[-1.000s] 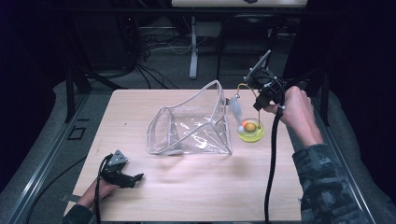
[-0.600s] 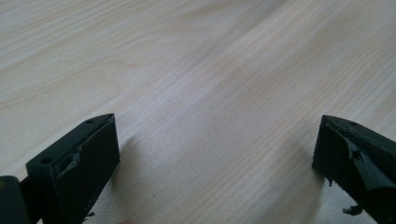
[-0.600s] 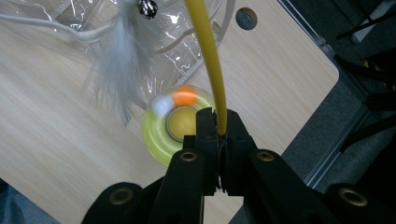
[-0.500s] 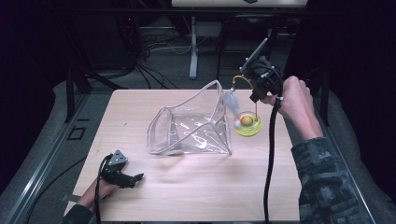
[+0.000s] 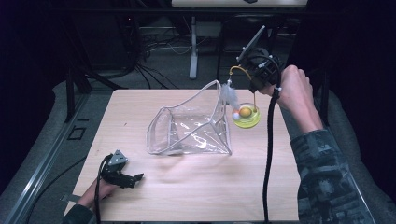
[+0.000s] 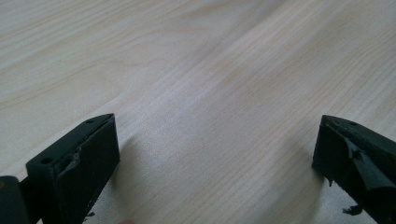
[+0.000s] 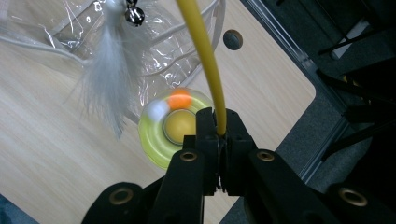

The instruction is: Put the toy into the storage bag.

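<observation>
A cat toy hangs from my right gripper [image 5: 255, 87], which is shut on its yellow wire [image 5: 238, 68] just above the round yellow-green base [image 5: 246, 116]. In the right gripper view the jaws [image 7: 218, 125] pinch the wire [image 7: 205, 60] over the base [image 7: 159, 135], where an orange ball and a white ball show blurred. A white feather [image 7: 109, 79] with a small bell [image 7: 133, 16] dangles from the wire's far end, beside a clear plastic bag [image 5: 191, 126]. My left gripper [image 5: 135, 178] rests open on the table's near left corner, with bare wood between its jaws [image 6: 215, 154].
The bag lies mid-table with its white-rimmed mouth [image 5: 210, 91] raised toward the toy. A grey round plug [image 7: 232, 39] sits near the table's corner. Dark floor, cables and a stand leg [image 5: 193, 46] lie beyond the far edge. My right gripper's cable [image 5: 269, 154] crosses the table's right side.
My right gripper has risen with the wire, and the toy's base and feather have moved up with it. The left gripper has stayed put.
</observation>
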